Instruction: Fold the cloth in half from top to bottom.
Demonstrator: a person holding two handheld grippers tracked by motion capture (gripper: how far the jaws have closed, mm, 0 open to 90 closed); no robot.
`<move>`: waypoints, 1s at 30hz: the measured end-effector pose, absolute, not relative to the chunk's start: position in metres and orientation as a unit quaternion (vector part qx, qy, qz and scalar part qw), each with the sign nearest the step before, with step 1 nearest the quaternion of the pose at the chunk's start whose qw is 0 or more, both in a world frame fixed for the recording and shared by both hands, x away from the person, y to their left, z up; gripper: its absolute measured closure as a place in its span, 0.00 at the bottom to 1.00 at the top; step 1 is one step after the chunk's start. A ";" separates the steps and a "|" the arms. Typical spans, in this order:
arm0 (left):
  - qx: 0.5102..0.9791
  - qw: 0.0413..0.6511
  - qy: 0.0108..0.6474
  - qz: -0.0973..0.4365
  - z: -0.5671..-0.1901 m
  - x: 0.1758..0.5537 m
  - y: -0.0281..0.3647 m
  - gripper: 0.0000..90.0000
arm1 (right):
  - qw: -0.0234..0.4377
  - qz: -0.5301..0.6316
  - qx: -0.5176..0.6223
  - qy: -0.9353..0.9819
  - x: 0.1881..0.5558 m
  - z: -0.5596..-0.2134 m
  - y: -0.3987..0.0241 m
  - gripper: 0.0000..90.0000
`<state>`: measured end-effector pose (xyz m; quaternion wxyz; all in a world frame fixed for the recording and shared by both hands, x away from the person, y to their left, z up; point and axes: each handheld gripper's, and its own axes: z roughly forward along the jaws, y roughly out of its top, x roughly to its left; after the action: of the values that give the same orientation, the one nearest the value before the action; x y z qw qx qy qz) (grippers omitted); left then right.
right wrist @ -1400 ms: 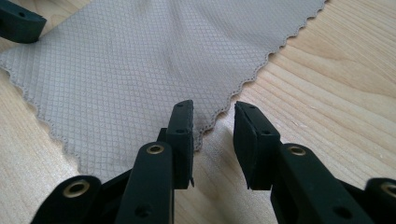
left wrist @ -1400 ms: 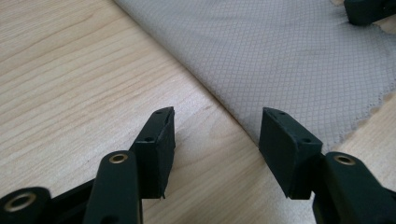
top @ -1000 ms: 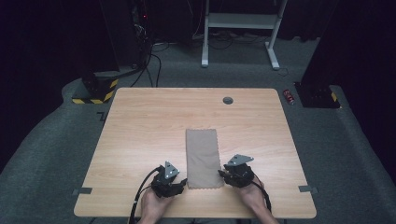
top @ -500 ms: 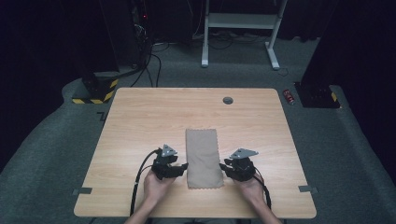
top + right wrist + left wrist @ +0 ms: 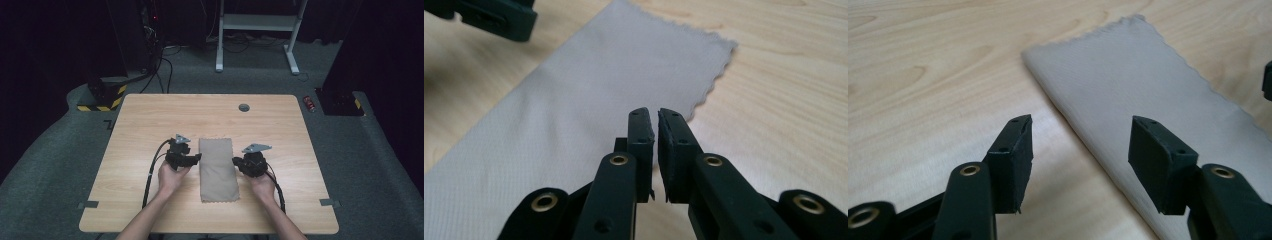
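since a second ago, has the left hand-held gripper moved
Yes. The left hand-held gripper has gone up the table along the cloth's left edge, away from the near edge.

We take this for a lab or recording studio rather than a home. Our wooden table (image 5: 210, 120) stands alone on grey carpet (image 5: 60, 150), lit from above while everything around it falls into black. Behind it we see dark equipment racks (image 5: 130, 35) with cables (image 5: 162, 65) trailing across the floor, a white metal stand (image 5: 257, 25), and yellow-and-black hazard tape (image 5: 102, 102) on a base (the sort that marks a trip risk). Strips of grey tape (image 5: 88, 204) mark the carpet at the table's near corners.
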<state>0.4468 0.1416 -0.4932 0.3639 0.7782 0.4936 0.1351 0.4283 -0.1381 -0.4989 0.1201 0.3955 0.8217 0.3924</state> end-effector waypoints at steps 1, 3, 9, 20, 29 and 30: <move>0.773 0.368 0.499 0.135 -0.494 0.451 0.142 0.48 | 0.116 0.395 0.402 0.818 0.434 -0.499 -0.137 0.93; 0.770 0.364 0.508 0.128 -0.497 0.460 0.143 0.50 | 0.116 0.396 0.408 0.814 0.441 -0.498 -0.134 0.93; 0.761 0.367 0.519 0.127 -0.505 0.475 0.144 0.50 | 0.131 0.388 0.411 0.814 0.456 -0.500 -0.125 0.91; 0.757 0.349 0.536 0.135 -0.499 0.505 0.134 0.50 | 0.143 0.364 0.453 0.801 0.492 -0.502 -0.120 0.80; 0.755 0.339 0.544 0.135 -0.508 0.513 0.134 0.50 | 0.169 0.349 0.465 0.796 0.508 -0.505 -0.113 0.72; 0.755 0.339 0.545 0.135 -0.510 0.514 0.134 0.50 | 0.176 0.349 0.469 0.792 0.509 -0.506 -0.112 0.72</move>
<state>0.5139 0.1338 -0.5096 0.3389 0.7550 0.5450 0.1348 0.5093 -0.1123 -0.5058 0.1757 0.4694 0.7917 0.3493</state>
